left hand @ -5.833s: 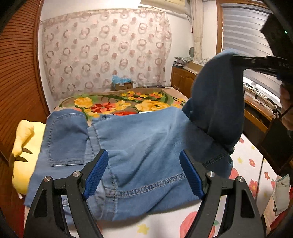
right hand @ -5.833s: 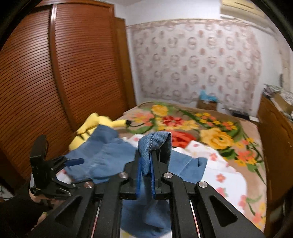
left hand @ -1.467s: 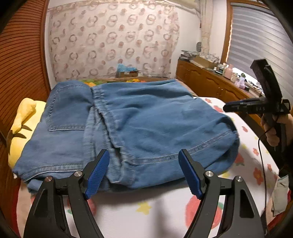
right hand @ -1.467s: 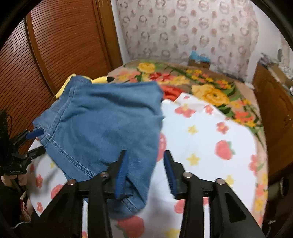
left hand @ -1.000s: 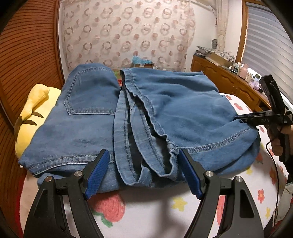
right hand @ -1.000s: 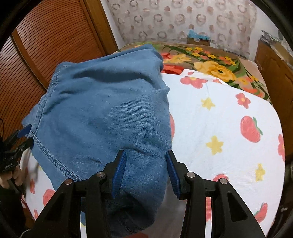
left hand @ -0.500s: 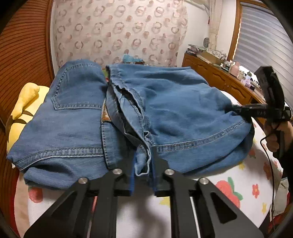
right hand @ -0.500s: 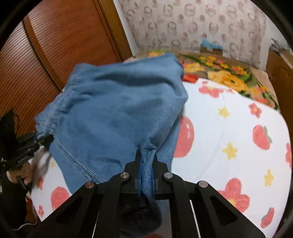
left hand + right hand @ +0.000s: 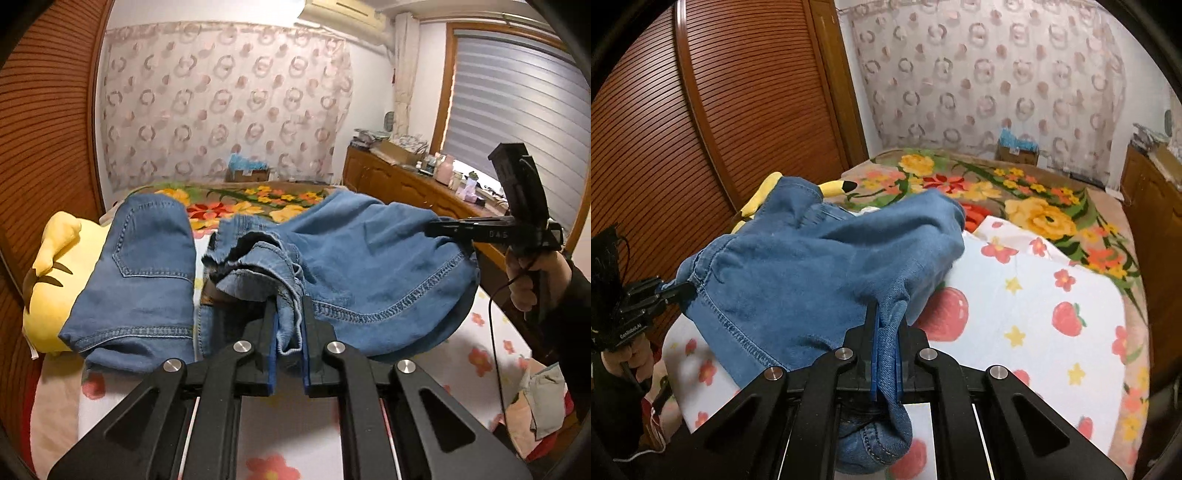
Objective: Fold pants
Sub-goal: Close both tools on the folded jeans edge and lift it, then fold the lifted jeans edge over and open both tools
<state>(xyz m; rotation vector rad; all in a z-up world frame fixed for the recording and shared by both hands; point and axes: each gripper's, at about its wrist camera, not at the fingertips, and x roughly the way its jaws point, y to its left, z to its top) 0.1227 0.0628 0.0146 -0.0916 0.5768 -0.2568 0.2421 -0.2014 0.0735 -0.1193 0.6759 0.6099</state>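
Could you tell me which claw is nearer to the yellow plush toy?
Left. The left claw grips the blue denim pants beside the yellow plush toy; the right claw holds their far side.

Blue denim pants [image 9: 362,258]; white sheet [image 9: 1034,325] printed with strawberries and stars; yellow plush toy [image 9: 55,258].

The left tool [image 9: 288,334] has its blue-padded jaws clamped on a bunched fold of blue denim pants [image 9: 369,258], pointing downward. The right tool [image 9: 886,354], likewise angled down, pinches another fold; a hand [image 9: 532,277] grips its handle.
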